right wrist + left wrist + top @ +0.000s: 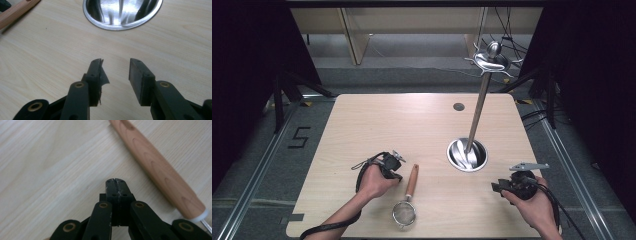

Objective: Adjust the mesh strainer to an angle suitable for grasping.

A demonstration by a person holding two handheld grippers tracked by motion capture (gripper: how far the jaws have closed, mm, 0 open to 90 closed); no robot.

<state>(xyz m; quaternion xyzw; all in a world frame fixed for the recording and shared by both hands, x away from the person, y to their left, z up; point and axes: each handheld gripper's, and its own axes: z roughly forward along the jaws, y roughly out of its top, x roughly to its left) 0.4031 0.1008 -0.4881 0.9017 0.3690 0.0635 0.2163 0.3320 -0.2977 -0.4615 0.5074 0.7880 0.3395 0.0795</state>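
Note:
A small sieve with a wooden handle (412, 181) and a round mesh head (404, 214) lies on the table near its front edge. Just left of the handle, my left gripper (398, 176) rests low in a hand. In the left gripper view its fingertips (116, 185) press together with nothing between them, and the wooden handle (160, 170) runs past on the right, apart from them. My right gripper (496, 188) is held low at the front right. Its jaws (116, 65) stand apart over bare wood with nothing between them.
A steel stand rises from a round shiny base (467, 154) right of centre, its pole (478, 110) topped by hooks (492, 60). The base's rim (122, 26) lies just ahead of my right gripper. A dark grommet hole (459, 106) sits near the table's far edge.

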